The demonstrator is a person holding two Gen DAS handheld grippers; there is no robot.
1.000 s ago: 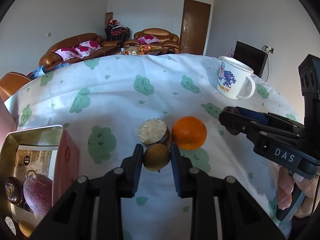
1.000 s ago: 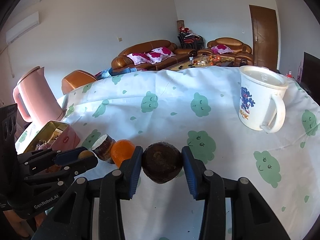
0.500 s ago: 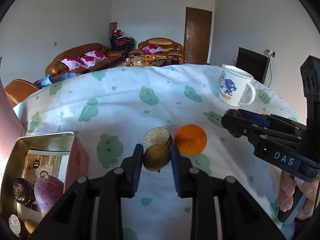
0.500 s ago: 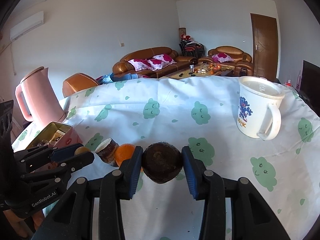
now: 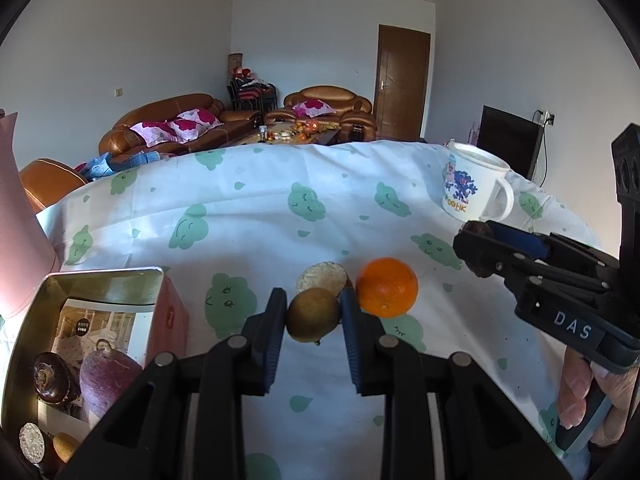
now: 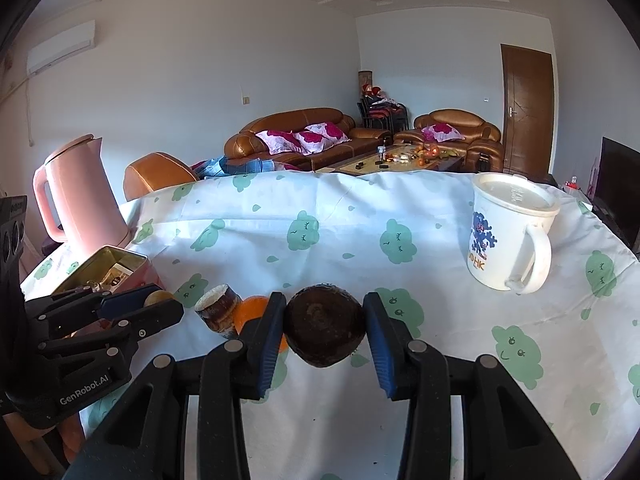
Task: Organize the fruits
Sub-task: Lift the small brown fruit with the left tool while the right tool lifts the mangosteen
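My left gripper (image 5: 314, 316) is shut on a small olive-brown fruit (image 5: 313, 314), held above the tablecloth. Behind it lie a cut brown fruit with a pale face (image 5: 322, 277) and an orange (image 5: 386, 287). My right gripper (image 6: 325, 330) is shut on a dark brown round fruit (image 6: 325, 330); it also shows in the left wrist view (image 5: 480, 254) at the right. An open tin box (image 5: 102, 276) at the lower left holds a purple fruit (image 5: 106, 380), a dark brown fruit (image 5: 50, 376) and smaller pieces. The left gripper (image 6: 160, 306) shows at the left of the right wrist view.
A white lidded mug (image 5: 472, 190) with a blue print stands at the far right of the table; it also shows in the right wrist view (image 6: 508, 236). A pink kettle (image 6: 76, 196) stands behind the tin box (image 6: 104, 266). Sofas and a door lie beyond the table.
Both grippers have risen and tilted up while holding their fruits; the table objects sit lower in both views. The tin box shows more to the right in the left wrist view.
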